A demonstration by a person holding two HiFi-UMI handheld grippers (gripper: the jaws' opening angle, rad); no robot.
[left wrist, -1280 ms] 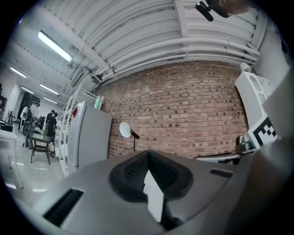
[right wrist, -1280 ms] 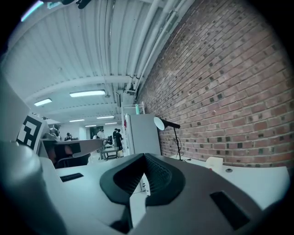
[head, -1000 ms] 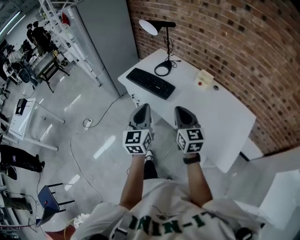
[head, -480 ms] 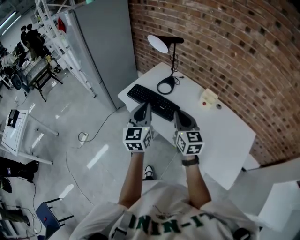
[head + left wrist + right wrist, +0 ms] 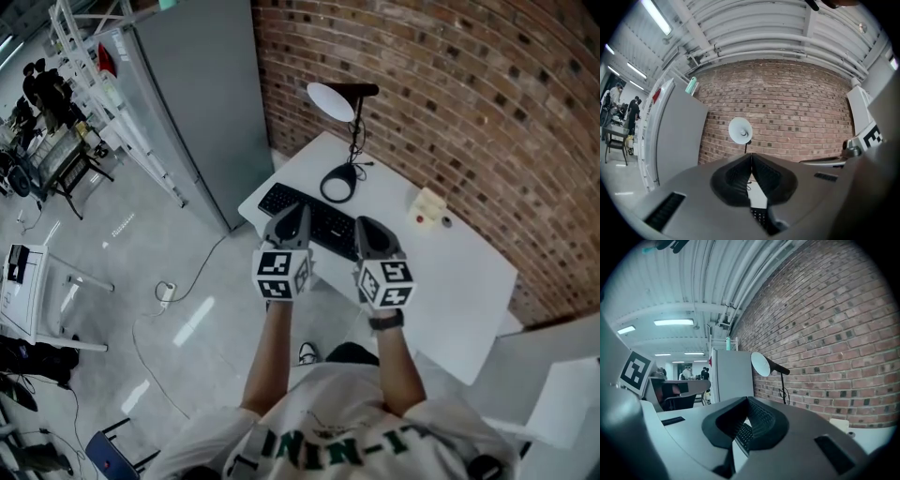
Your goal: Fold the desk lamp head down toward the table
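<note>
At the far left of the white table (image 5: 441,281), against the brick wall, stands the black desk lamp. Its round white head (image 5: 331,101) is raised and tilted on a horizontal arm, above a thin stem and a ring base (image 5: 338,184). My left gripper (image 5: 292,210) and right gripper (image 5: 362,223) hover side by side over the table's front edge, well short of the lamp. Both are shut with nothing between the jaws. The left gripper view has the lamp head (image 5: 740,130) just above my shut left gripper (image 5: 751,155). The lamp head (image 5: 761,364) sits above my right gripper (image 5: 748,400).
A black keyboard (image 5: 323,225) lies on the table just under my grippers. A small beige box (image 5: 429,208) sits near the wall to the right. A tall grey cabinet (image 5: 197,103) stands left of the table. A cable (image 5: 183,272) trails across the floor.
I have moved closer to the table. My grippers, earlier over the floor in front of it, now hang over its front edge and the keyboard. Both stayed shut.
</note>
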